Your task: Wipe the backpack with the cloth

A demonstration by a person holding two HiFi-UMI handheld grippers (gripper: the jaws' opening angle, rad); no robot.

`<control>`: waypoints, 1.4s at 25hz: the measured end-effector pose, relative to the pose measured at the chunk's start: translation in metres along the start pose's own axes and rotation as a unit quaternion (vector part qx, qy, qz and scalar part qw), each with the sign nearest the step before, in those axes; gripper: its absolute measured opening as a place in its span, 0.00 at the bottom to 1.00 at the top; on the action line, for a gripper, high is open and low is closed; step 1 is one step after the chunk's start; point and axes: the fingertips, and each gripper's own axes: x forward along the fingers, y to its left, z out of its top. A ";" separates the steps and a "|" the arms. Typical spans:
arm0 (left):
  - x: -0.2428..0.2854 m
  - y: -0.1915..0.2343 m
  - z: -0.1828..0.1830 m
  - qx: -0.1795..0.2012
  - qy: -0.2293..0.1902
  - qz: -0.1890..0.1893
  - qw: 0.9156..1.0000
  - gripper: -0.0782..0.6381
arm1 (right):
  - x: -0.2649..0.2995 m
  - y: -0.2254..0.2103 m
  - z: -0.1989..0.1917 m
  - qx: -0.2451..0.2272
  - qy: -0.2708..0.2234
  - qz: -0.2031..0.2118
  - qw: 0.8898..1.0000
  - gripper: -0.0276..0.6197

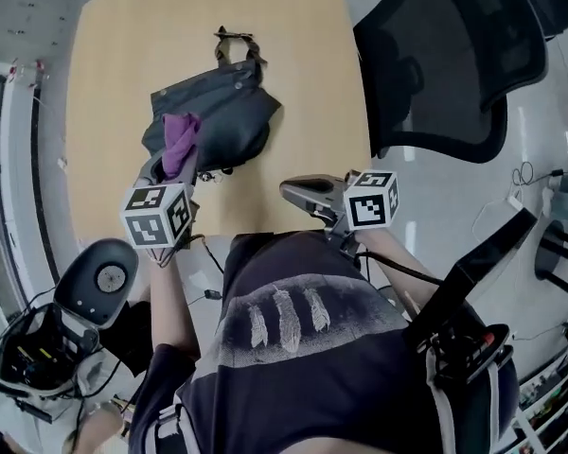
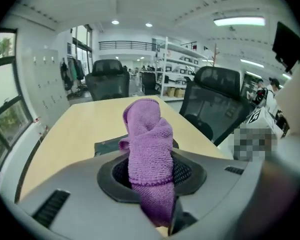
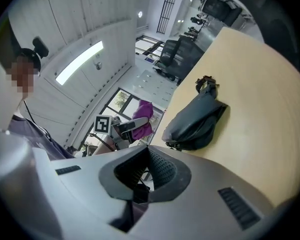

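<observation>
The backpack (image 1: 213, 121), dark grey, lies slumped near the middle of the bench (image 1: 303, 64), its carry loop pointing to the far edge. From here I can't see what is inside it. The purple cloth (image 1: 180, 143) sits over the pack's near left corner in the head view; I can't tell whether the two touch. My left claw (image 1: 170, 165) is clamped on that cloth, and in the left gripper view the bunched cloth (image 2: 147, 144) stands upright between the jaws, with a strip of the pack behind it. My right claw (image 1: 303, 195) hovers at the bench's near edge, right of the pack and apart from it, jaws drawn together with nothing between them. A black mesh chair (image 1: 445, 64) stands at the bench's right side.
</observation>
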 end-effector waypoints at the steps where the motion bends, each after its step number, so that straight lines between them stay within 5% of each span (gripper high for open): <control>1: -0.011 0.007 -0.004 -0.016 -0.015 0.003 1.000 0.29 | 0.006 0.001 0.000 -0.003 0.007 0.006 1.000 0.05; 9: -0.074 0.033 -0.042 -0.078 -0.104 -0.035 0.991 0.29 | 0.067 0.031 -0.002 -0.053 0.029 0.013 0.998 0.05; 19: -0.110 0.005 -0.068 -0.030 -0.157 -0.219 0.963 0.29 | 0.130 0.090 -0.030 -0.100 -0.046 -0.035 0.993 0.05; 27: -0.133 -0.001 -0.094 -0.015 -0.165 -0.290 0.943 0.29 | 0.144 0.108 -0.069 -0.097 -0.094 -0.064 0.989 0.05; 35: -0.164 -0.059 -0.098 0.043 -0.173 -0.293 0.939 0.29 | 0.099 0.133 -0.100 -0.109 -0.109 -0.054 0.987 0.05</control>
